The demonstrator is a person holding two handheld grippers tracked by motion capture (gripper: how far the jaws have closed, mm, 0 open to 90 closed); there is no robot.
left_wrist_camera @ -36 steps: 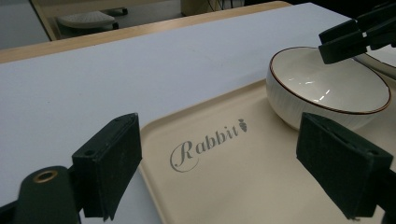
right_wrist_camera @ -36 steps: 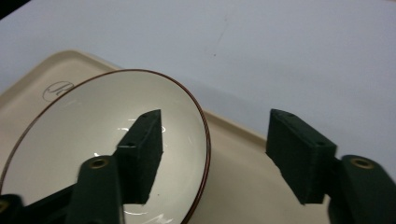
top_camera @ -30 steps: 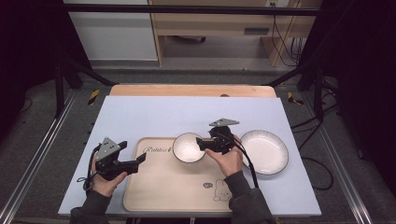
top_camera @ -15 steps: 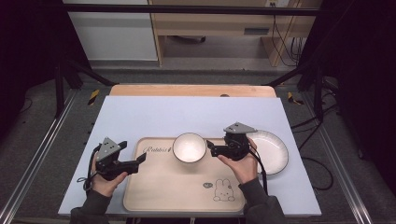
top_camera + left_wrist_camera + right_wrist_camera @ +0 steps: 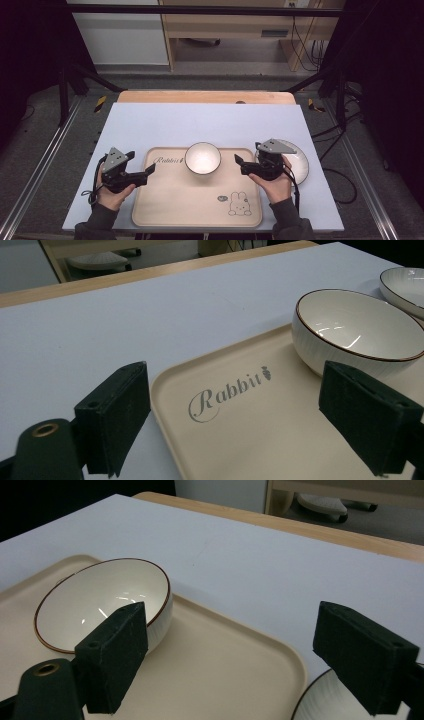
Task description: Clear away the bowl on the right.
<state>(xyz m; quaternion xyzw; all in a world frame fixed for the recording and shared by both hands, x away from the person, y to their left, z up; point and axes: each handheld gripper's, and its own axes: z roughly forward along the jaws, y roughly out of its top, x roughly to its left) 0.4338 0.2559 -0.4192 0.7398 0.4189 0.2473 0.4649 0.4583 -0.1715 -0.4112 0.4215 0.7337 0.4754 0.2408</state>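
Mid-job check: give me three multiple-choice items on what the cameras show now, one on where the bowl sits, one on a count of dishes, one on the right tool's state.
1. Where is the bowl?
A. on the tray, at its far edge
B. on the bare table
C. inside the plate

2. How many white dishes are in view?
A. one
B. two
C. four

3. What state is the right tool in?
A. shut on the bowl
B. shut on the plate
C. open, holding nothing

Answers: 1 A, the bowl stands on the beige tray near the "Rabbit" lettering. 2 B, one bowl and one plate right of the tray. 3 C, its jaws have just been opening and stand wide apart with nothing between them in the right gripper view.
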